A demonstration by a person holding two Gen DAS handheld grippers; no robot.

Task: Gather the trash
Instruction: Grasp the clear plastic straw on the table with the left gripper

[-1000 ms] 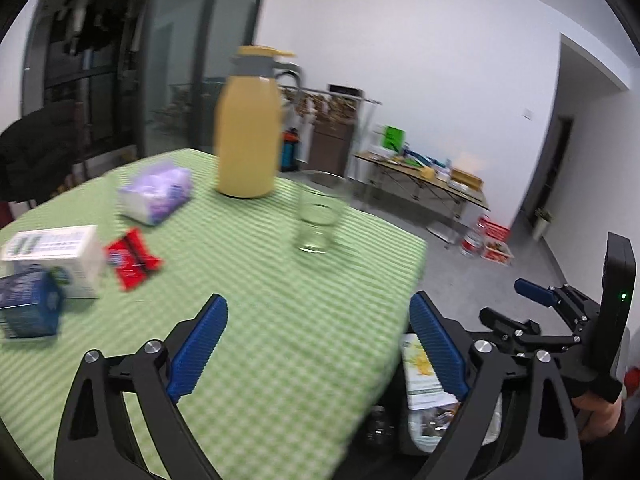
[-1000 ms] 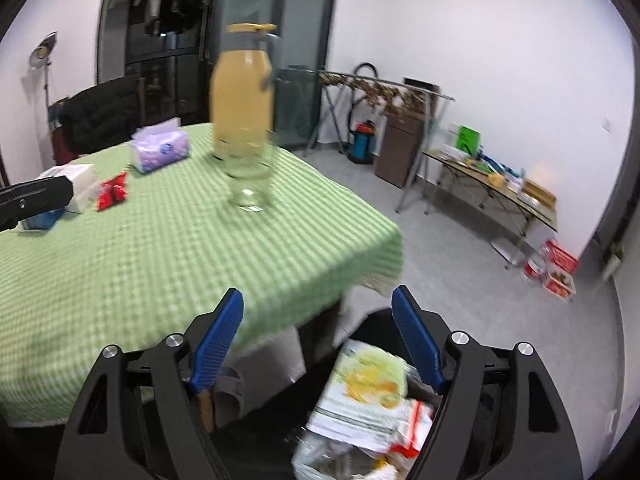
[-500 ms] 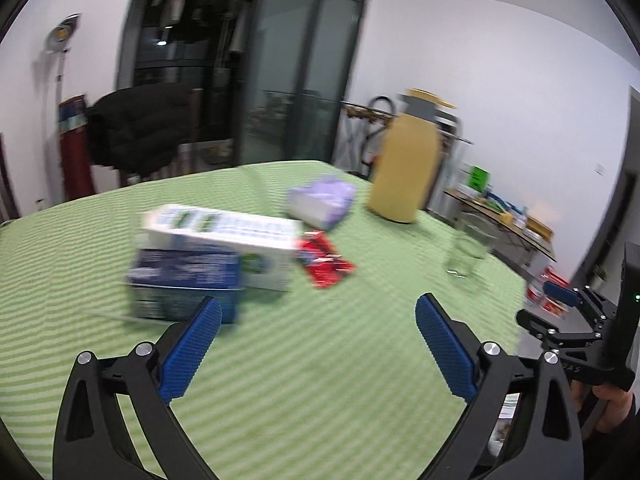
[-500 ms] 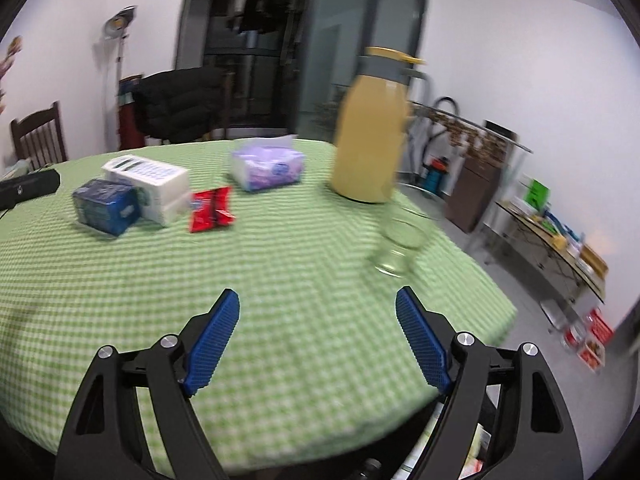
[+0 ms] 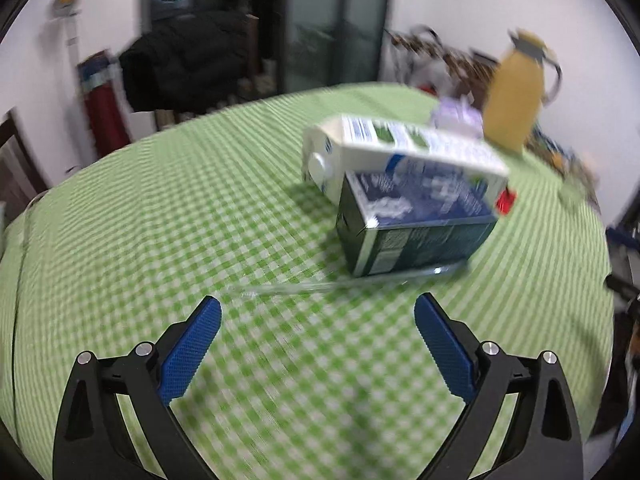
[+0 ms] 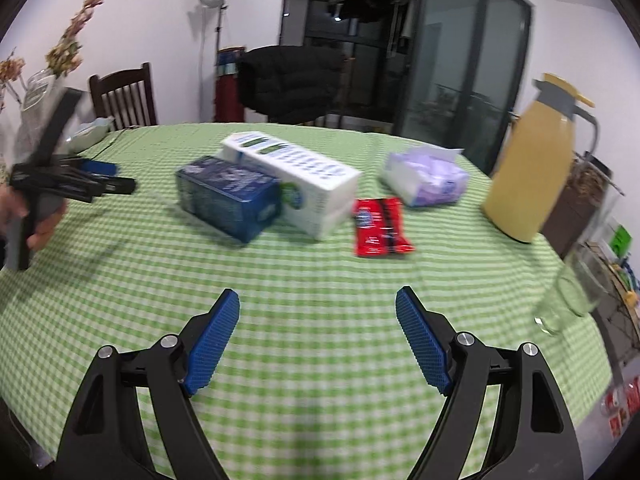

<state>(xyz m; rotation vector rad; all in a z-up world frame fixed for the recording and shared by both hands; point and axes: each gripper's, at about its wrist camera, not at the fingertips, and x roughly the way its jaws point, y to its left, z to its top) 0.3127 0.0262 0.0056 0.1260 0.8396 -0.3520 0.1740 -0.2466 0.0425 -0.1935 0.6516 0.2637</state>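
Note:
On the green checked tablecloth (image 6: 320, 280) lie a dark blue carton (image 6: 228, 196), a white carton (image 6: 296, 176) right behind it and a red wrapper (image 6: 380, 222). In the left wrist view the blue carton (image 5: 412, 224) and white carton (image 5: 400, 152) lie just ahead of my left gripper (image 5: 318, 344), which is open and empty; a clear straw (image 5: 340, 284) lies between. My right gripper (image 6: 318, 340) hangs open and empty over the cloth, short of the red wrapper. A hand holds the left gripper (image 6: 100, 178) at the left in the right wrist view.
A yellow jug (image 6: 532, 168), a purple tissue pack (image 6: 428, 180) and a drinking glass (image 6: 568, 300) stand on the right of the table. A wooden chair (image 6: 124, 96), a vase of dried flowers (image 6: 36, 92) and a black coat (image 6: 292, 76) lie beyond the far edge.
Both views swung left from the bin beside the table onto the tabletop. The cartons came close in front of the left gripper; the red wrapper came ahead of the right one. Both stayed open.

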